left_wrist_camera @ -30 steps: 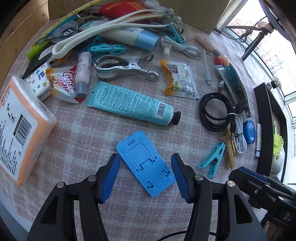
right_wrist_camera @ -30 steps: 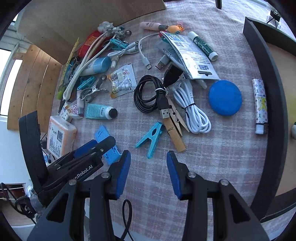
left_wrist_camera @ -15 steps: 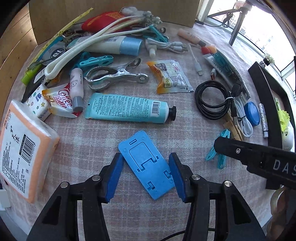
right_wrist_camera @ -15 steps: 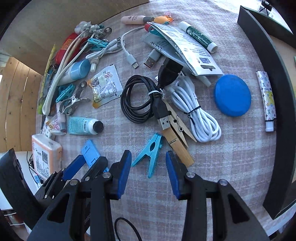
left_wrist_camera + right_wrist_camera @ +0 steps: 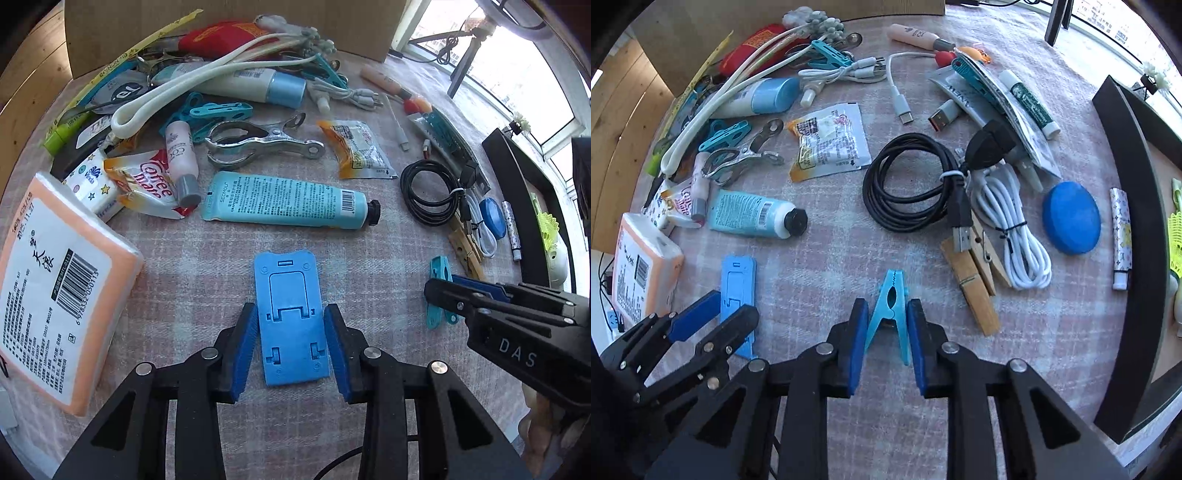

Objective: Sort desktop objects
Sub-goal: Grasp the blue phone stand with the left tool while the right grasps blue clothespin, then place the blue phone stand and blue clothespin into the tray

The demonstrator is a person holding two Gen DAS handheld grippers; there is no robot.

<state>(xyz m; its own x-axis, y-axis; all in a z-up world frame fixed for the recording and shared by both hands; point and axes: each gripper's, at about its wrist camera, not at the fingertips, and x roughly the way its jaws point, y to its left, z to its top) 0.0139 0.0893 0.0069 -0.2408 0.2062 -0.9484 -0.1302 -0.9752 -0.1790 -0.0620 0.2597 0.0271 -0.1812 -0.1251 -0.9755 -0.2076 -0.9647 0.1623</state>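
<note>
1. Flat blue plastic phone stand (image 5: 291,317): a rounded rectangle with moulded slots and a hinged centre panel, lying flat on the pink-and-grey checked tablecloth (image 5: 207,258). Its long axis runs away from the left wrist camera, and its near half sits between the blue pads of the left gripper (image 5: 291,350).
2. Left gripper: jaws narrowed around the stand, one pad close along each long edge; actual contact cannot be told from either view.
3. Small turquoise plastic clothes peg (image 5: 891,314): lies on the cloth with its toothed tip pointing away from the right wrist camera and its spread handle legs toward it.
4. Right gripper (image 5: 886,345): jaws narrowed, the blue pads flanking the peg's handle legs; whether they press it cannot be told.
5. Black-walled tray (image 5: 1137,236) at the table's right edge: a yellow-green object lies inside, too cropped to identify.
6. Loose items on the cloth, by size: orange-wrapped tissue pack (image 5: 55,291) left of the stand; light-blue cream tube with black cap (image 5: 288,201) beyond it; coiled black cable (image 5: 912,182); white cable bundle (image 5: 1015,229); round blue lid (image 5: 1071,218); two wooden pegs (image 5: 975,280).
</note>
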